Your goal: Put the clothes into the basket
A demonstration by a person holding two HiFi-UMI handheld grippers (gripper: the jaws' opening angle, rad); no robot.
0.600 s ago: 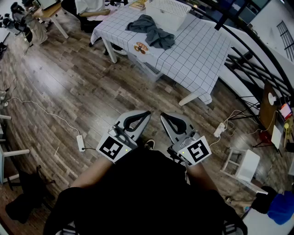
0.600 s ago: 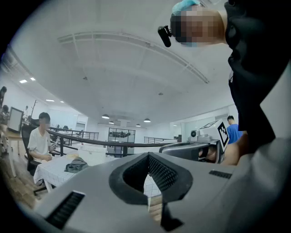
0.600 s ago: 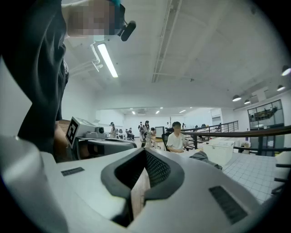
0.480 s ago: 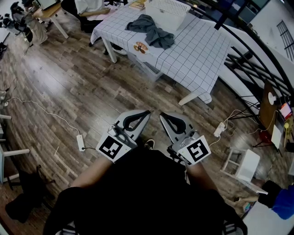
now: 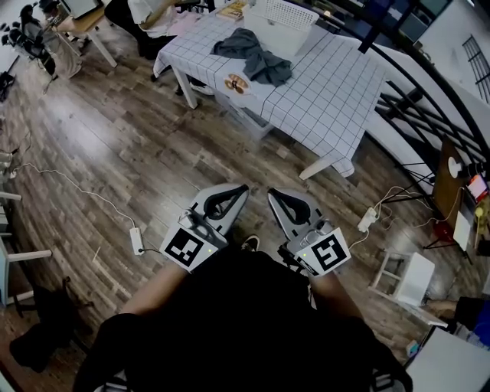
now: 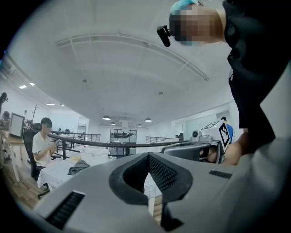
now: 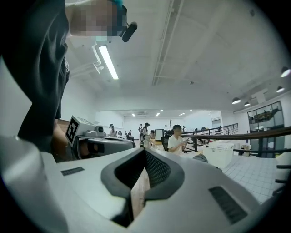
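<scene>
Your left gripper (image 5: pixel 242 188) and right gripper (image 5: pixel 272 193) sit side by side close to your body, both pointing level toward the bench (image 5: pixel 329 92). Each one is clenched with its jaws together at the tips, and nothing is between them.

The grey clothes (image 5: pixel 256 55) lie crumpled on the checked bench top, well away from you. The white basket (image 5: pixel 282 15) stands just behind them, touching or nearly touching the cloth. A small brown-and-orange item (image 5: pixel 236 81), too small to identify, rests at the bench edge nearest you.

A stretch of wooden floor (image 5: pixel 122 145) separates you from the bench. On your left a power strip (image 5: pixel 136 240) lies on the floor with its cable trailing away. Another power strip (image 5: pixel 367 219) lies to your right, near a white stool (image 5: pixel 406 277). A dark railing (image 5: pixel 417 84) runs along the bench's right side. A seated person (image 5: pixel 149 11) is at the bench's far left corner.
</scene>
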